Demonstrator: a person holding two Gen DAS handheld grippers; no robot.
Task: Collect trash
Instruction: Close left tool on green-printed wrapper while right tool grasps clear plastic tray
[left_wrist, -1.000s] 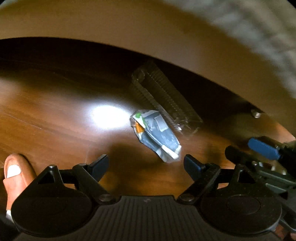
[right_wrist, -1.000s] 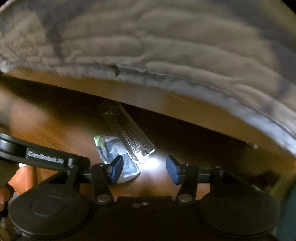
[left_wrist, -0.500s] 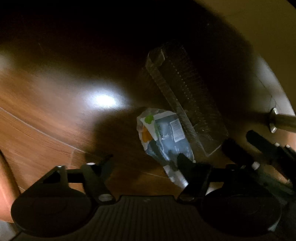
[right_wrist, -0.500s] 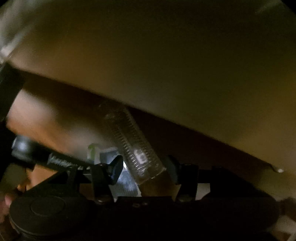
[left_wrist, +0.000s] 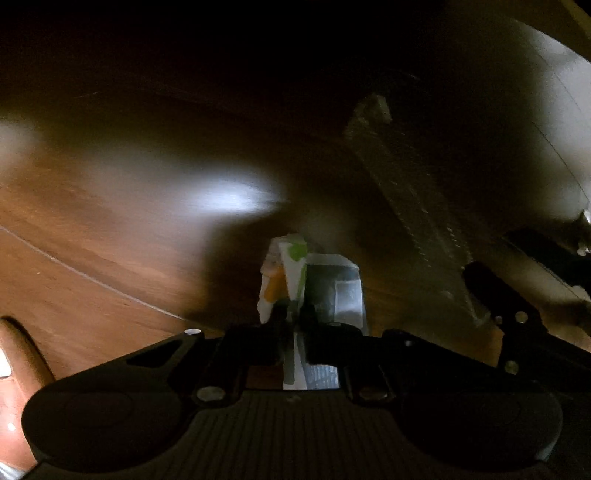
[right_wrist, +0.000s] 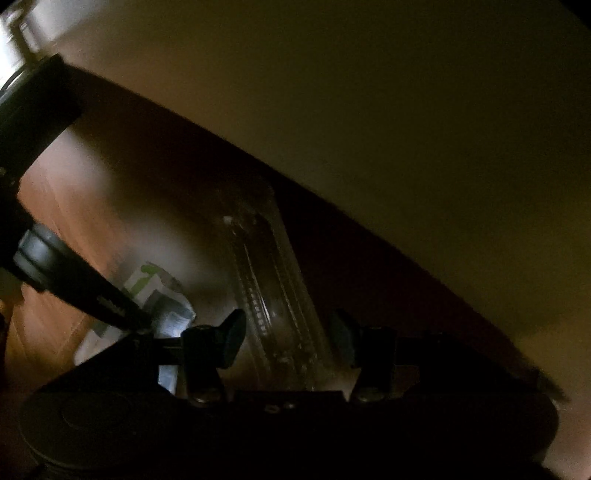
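Observation:
A crumpled silver wrapper (left_wrist: 317, 280) with green and orange print lies on the dark wooden floor. My left gripper (left_wrist: 295, 321) is shut on its near end. The wrapper also shows in the right wrist view (right_wrist: 162, 302), partly behind the left gripper. A long clear ribbed plastic tray (right_wrist: 273, 295) lies to the right of the wrapper, also seen in the left wrist view (left_wrist: 413, 214). My right gripper (right_wrist: 286, 332) is open, its fingers on either side of the tray's near end.
Both pieces lie in deep shadow under a low beige furniture edge (right_wrist: 369, 129). A bright light patch (left_wrist: 229, 195) reflects off the floor. A person's foot (left_wrist: 14, 387) is at the left edge of the left wrist view.
My left gripper moved forward over the wrapper and shut on it. My right gripper moved lower and closer, bringing the tray's end between its open fingers.

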